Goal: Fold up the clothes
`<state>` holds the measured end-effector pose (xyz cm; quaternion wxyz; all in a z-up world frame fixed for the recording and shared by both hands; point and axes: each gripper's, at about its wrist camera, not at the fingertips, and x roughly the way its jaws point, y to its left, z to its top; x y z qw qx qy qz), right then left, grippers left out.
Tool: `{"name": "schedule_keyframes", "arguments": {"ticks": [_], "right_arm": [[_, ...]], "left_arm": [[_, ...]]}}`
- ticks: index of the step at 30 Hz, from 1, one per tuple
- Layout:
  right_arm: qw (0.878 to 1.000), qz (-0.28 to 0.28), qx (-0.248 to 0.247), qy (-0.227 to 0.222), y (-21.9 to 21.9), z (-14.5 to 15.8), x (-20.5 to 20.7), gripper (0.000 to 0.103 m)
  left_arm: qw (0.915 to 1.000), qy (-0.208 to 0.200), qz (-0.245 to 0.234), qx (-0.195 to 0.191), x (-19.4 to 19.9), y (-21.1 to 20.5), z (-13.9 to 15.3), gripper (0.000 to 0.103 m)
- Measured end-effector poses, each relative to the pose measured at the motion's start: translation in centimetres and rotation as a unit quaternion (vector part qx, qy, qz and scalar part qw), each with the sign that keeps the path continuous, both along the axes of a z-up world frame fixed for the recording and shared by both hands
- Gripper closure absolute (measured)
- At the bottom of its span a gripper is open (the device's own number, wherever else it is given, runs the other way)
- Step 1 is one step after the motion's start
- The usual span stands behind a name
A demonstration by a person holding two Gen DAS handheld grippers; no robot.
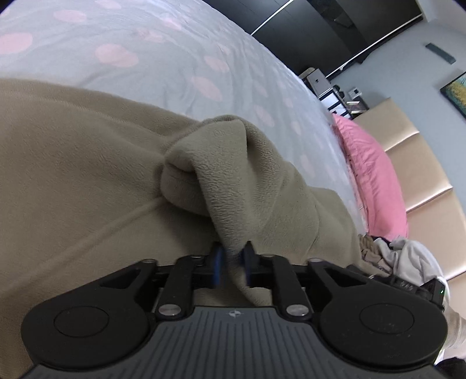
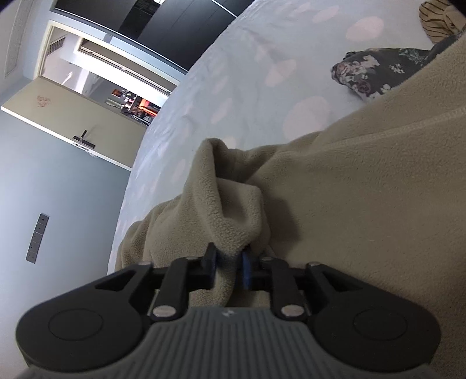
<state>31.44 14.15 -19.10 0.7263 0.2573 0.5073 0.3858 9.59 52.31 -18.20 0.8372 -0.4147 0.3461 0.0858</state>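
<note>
We pinch a beige fleece garment (image 1: 87, 175) in both the left gripper (image 1: 232, 263) and the right gripper (image 2: 230, 266), each clamped on a raised corner — next, we judge, carry both across the dotted bedspread (image 1: 174, 58) to fold.

My fleece garment (image 1: 87, 175) is plain khaki-beige — the bedsheet (image 1: 174, 58) pale blue with pink spots. Beyond it, a dark floral cloth (image 2: 375, 73), a pink pillow (image 1: 375, 175).

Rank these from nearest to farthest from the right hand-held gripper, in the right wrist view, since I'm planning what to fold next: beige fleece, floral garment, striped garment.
1. beige fleece, pinched in the right hand-held gripper.
2. floral garment, upper right on the bedspread.
3. striped garment, top right corner.
</note>
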Motion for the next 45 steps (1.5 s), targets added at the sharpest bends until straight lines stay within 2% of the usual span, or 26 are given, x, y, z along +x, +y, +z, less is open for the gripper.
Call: {"name": "schedule_keyframes", "arguments": {"ticks": [1,3,4,6,8,11,14,16,17,18,20,22,24,27,30,32,37,39,45], "right_arm": [[1.000,-0.004,0.002,0.001,-0.1,0.4,0.4,0.054],[0.999,-0.023,0.015,0.018,-0.9,1.0,1.1,0.035],[0.999,-0.033,0.022,0.027,-1.3,1.3,1.5,0.032],[0.998,-0.053,0.018,0.034,-2.0,1.9,2.4,0.032],[0.998,-0.055,-0.011,0.012,-2.2,2.7,3.0,0.032],[0.996,-0.010,-0.071,-0.046,-1.7,3.5,3.0,0.033],[0.986,0.039,-0.128,-0.096,-1.2,3.9,2.8,0.040],[0.978,0.072,-0.164,-0.111,-0.7,3.4,2.6,0.049],[0.975,0.080,-0.174,-0.110,-0.6,3.0,2.7,0.052],[0.975,0.083,-0.180,-0.105,-0.5,2.6,2.7,0.054],[0.982,0.067,-0.157,-0.075,-0.9,2.4,3.0,0.054],[0.990,0.041,-0.121,-0.063,-1.3,3.2,2.9,0.054],[0.990,0.049,-0.106,-0.080,-0.7,4.7,2.2,0.054],[0.982,0.103,-0.106,-0.119,2.3,7.0,0.1,0.054],[0.966,0.167,-0.109,-0.162,6.2,8.8,-2.8,0.054],[0.951,0.210,-0.120,-0.193,8.9,9.3,-5.3,0.054],[0.894,0.308,-0.175,-0.275,15.1,9.0,-11.8,0.044],[0.871,0.332,-0.198,-0.303,16.9,8.3,-14.0,0.043],[0.818,0.359,-0.271,-0.359,19.4,5.8,-17.6,0.035]], "left_arm": [[1.0000,-0.003,0.002,0.003,-0.2,0.4,0.5,0.080],[0.9997,-0.014,0.018,0.006,-0.9,1.5,1.4,0.066],[0.9995,-0.018,0.026,0.009,-1.3,2.0,1.9,0.063],[0.9984,-0.017,0.047,0.028,-1.8,3.2,2.4,0.060],[0.9967,-0.012,0.062,0.050,-2.3,4.3,3.0,0.059],[0.9926,0.032,0.030,0.113,-1.5,4.5,3.5,0.059],[0.9852,0.065,-0.010,0.158,-0.6,4.0,3.4,0.059],[0.9798,0.082,-0.036,0.179,0.1,3.5,3.2,0.059],[0.9792,0.084,-0.043,0.179,0.3,3.3,3.2,0.059],[0.9821,0.077,-0.043,0.166,0.3,3.3,3.2,0.059],[0.9872,0.063,-0.041,0.141,0.2,3.4,3.3,0.059],[0.9890,0.056,-0.035,0.133,0.2,3.5,3.5,0.059],[0.9871,0.067,-0.038,0.140,0.5,3.3,3.5,0.065],[0.9831,0.082,-0.057,0.153,1.0,2.9,3.1,0.074],[0.9772,0.089,-0.080,0.175,1.4,2.0,3.1,0.079],[0.9722,0.093,-0.095,0.193,1.6,1.3,3.2,0.079],[0.9599,0.104,-0.122,0.230,2.2,0.3,3.6,0.079],[0.9571,0.102,-0.131,0.237,2.2,0.1,3.7,0.079],[0.9523,0.102,-0.145,0.248,2.4,0.0,3.8,0.079]]}}
